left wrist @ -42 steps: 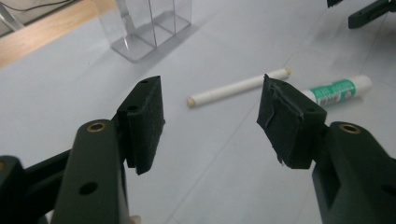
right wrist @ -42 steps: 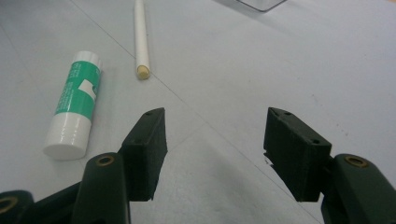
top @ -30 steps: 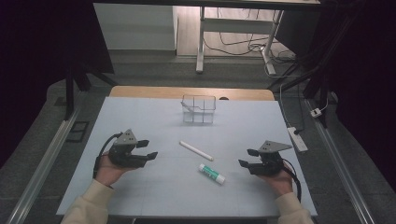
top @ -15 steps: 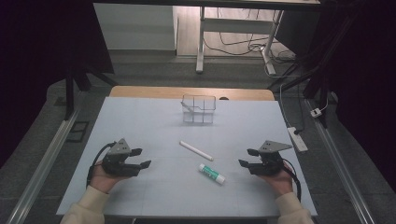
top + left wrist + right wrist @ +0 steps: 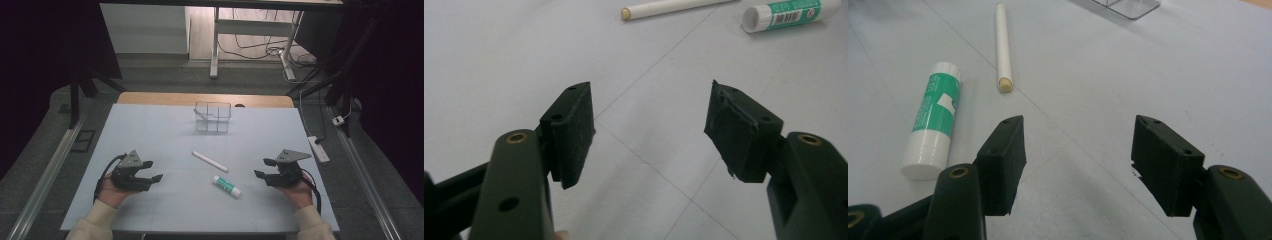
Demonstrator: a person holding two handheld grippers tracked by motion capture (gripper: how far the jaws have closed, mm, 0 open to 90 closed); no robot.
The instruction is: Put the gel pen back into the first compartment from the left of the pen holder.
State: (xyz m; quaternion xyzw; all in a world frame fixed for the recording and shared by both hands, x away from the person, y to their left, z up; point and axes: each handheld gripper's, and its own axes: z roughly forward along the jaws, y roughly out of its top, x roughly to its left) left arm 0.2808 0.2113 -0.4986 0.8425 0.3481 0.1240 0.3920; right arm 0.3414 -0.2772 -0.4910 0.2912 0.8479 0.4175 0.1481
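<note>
Two open grippers wait beside a glue stick and a white stick

The left gripper (image 5: pixel 148 171) and the right gripper (image 5: pixel 263 168) both rest low on the table (image 5: pixel 150 130) with jaws wide apart and nothing between them. The glue stick (image 5: pixel 226 185) lies between the two, nearer the right gripper, with its long side slanting across the table. The white stick (image 5: pixel 210 161) lies just behind it, slanting the same way. The clear box (image 5: pixel 212 116) sits well apart at the far side
</note>
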